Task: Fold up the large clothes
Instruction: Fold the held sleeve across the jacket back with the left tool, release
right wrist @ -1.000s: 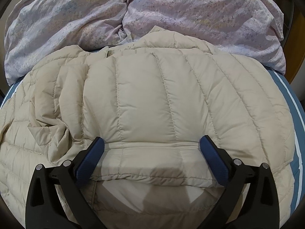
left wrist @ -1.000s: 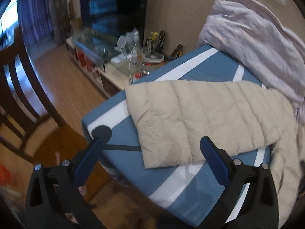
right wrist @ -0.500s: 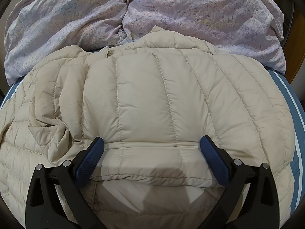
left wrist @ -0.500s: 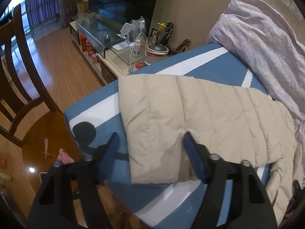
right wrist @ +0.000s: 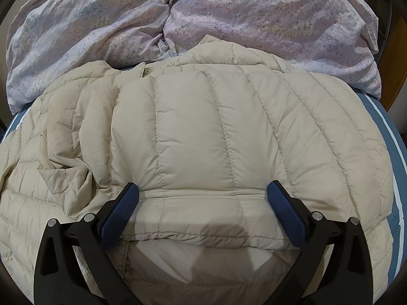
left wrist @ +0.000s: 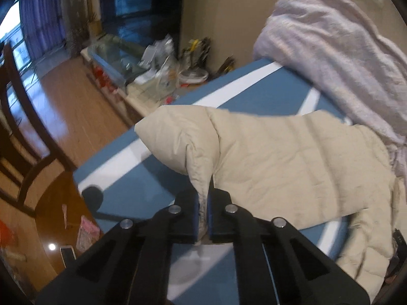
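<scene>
Surface: You are working on a bed [left wrist: 267, 101] covered with a blue sheet that has white stripes; the sheet also shows at the right edge of your right wrist view.
Bedding: A lilac patterned duvet [right wrist: 229, 20] is bunched at the far side of the bed, touching the collar end of the jacket; in your left view it lies at the upper right [left wrist: 330, 38].
Room: Beside the bed you see a wooden floor [left wrist: 68, 101], a low cabinet [left wrist: 142, 94] with a glass top and many small blurred things on it, a dark chair [left wrist: 23, 117] at the left, and purple curtains [left wrist: 43, 17] by the window.
Jacket: The beige quilted down jacket [right wrist: 203, 139] is spread flat on the bed with its stitched channels running away from you; its left part is wrinkled.
Sleeve: One sleeve [left wrist: 279, 157] lies out across the blue sheet, and its cuff end is lifted and drawn into a peak.
Left claw: Your left claw [left wrist: 203, 216] is pressed together and pinches the edge of the sleeve cuff.
Right claw: Your right claw [right wrist: 203, 203] is spread wide over the near hem of the jacket; whether its pads touch the fabric cannot be told.
</scene>
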Tool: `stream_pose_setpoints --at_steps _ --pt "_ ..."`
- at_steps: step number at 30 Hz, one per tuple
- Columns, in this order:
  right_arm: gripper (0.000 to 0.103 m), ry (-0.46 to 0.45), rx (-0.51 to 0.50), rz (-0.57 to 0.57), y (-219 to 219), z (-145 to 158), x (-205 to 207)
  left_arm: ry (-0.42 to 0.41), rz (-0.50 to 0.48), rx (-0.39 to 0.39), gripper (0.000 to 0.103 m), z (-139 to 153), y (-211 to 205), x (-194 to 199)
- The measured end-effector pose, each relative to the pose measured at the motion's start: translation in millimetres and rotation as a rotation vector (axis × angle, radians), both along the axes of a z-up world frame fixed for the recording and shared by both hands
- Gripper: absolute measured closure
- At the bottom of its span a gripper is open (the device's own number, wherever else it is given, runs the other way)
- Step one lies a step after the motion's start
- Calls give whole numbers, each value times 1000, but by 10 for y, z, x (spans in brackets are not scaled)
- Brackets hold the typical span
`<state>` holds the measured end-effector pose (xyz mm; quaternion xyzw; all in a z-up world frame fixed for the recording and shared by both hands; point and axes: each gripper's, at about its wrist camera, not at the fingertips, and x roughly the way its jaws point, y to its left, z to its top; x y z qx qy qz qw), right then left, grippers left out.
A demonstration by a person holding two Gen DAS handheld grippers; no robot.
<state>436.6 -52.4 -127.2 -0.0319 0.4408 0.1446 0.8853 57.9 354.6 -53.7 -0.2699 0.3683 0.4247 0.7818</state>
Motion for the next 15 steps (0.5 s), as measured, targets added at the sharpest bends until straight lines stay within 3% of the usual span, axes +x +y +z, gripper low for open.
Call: stream_pose_setpoints --at_steps 9,15 --pt "1 -13 -11 0 2 15 -7 -170 -230 23 98 696 -570 774" --pt "1 -13 -6 0 -6 3 -8 -199 -419 30 98 862 -1256 1463"
